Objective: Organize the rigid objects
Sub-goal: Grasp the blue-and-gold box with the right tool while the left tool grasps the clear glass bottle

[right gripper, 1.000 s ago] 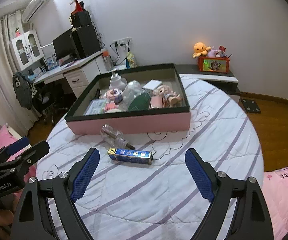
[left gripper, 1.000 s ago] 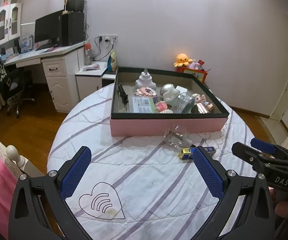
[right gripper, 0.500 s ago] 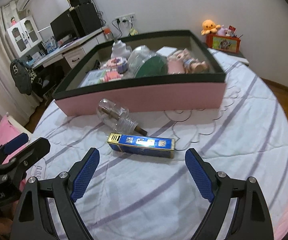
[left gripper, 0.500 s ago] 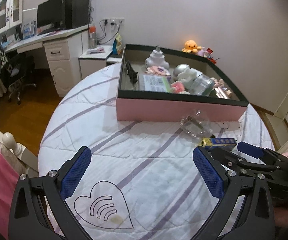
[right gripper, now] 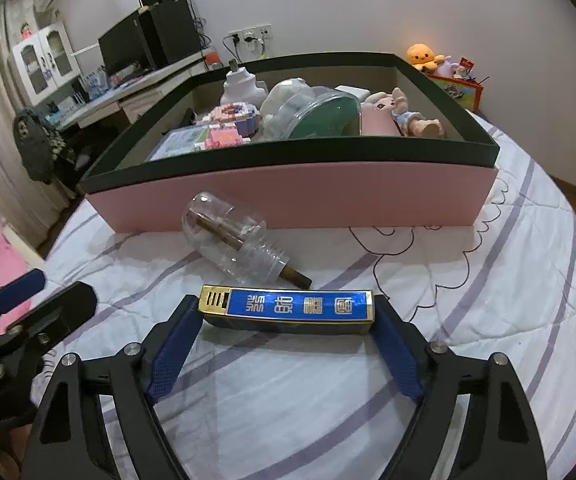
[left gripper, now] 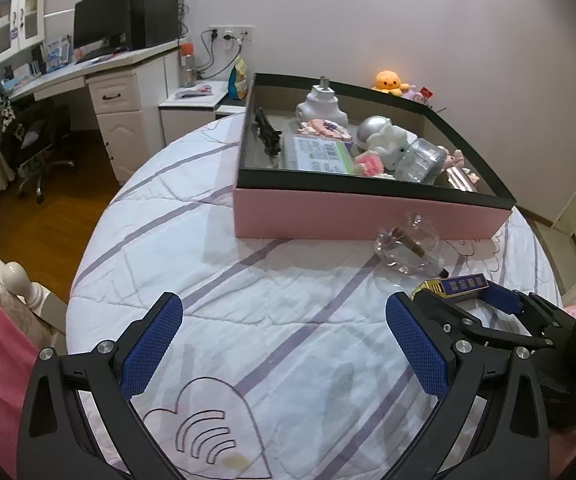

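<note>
A blue and gold flat box (right gripper: 288, 309) lies on the striped bed cover, lengthwise between the fingertips of my right gripper (right gripper: 285, 320). The pads (right gripper: 175, 344) stand at its two ends, seemingly touching it. In the left wrist view the box (left gripper: 454, 287) sits between the right gripper's tips. A clear plastic bottle (right gripper: 231, 240) with a brown stick in it lies on its side just behind the box. My left gripper (left gripper: 283, 344) is open and empty over the cover. The pink box with a black rim (right gripper: 296, 196) holds several toys and jars.
A desk with a monitor (left gripper: 101, 26) and a chair (left gripper: 35, 140) stand at the far left. A white bedpost knob (left gripper: 15, 276) marks the bed's left edge. An orange plush (left gripper: 388, 82) sits behind the pink box. The left gripper (right gripper: 27, 312) shows at the right wrist view's left edge.
My right gripper has moved forward and down to the blue and gold box, and its fingers have closed in to the box's two ends. The left gripper has moved a little closer.
</note>
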Action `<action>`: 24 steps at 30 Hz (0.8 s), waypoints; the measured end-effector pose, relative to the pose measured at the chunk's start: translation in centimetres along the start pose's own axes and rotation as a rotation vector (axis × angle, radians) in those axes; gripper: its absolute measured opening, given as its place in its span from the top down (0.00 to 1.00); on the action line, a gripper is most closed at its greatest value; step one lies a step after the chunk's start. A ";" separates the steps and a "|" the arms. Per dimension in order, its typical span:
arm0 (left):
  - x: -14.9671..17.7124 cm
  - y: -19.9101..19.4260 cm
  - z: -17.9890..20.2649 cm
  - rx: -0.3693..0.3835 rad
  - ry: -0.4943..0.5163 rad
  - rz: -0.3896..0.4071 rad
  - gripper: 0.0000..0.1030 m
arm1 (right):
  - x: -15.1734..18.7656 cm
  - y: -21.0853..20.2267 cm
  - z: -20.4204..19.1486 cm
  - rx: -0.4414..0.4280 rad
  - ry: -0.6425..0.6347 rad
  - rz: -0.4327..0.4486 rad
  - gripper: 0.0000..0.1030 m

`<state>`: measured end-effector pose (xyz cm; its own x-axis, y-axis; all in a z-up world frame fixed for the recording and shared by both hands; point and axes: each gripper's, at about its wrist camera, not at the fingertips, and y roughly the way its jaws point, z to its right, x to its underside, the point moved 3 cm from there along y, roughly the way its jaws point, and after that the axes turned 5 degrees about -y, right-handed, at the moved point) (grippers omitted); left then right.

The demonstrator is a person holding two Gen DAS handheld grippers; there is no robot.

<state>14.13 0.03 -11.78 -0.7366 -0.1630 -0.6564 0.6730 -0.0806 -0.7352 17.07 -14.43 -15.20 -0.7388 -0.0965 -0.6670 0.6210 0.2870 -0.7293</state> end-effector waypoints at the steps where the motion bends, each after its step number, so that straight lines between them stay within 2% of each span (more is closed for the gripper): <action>1: 0.0 0.0 0.3 0.003 0.008 0.001 0.00 | 0.1 -0.2 0.2 -0.008 0.000 0.004 0.18; 13: -0.1 1.5 4.8 0.054 0.072 -0.019 0.00 | 0.4 -2.2 6.6 0.061 0.091 0.030 0.18; 21: -1.1 4.2 7.4 0.062 0.070 -0.033 0.00 | 0.1 -1.8 7.9 0.081 0.084 0.029 0.18; 24: -1.4 5.5 7.7 0.037 0.063 -0.052 0.00 | 0.1 -1.7 8.5 0.073 0.099 0.032 0.18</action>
<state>19.41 -7.74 -13.63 -0.7724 -0.0951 -0.6280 0.6351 -0.1234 -0.7625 18.22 -23.00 -15.30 -0.7386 0.0075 -0.6741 0.6591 0.2180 -0.7197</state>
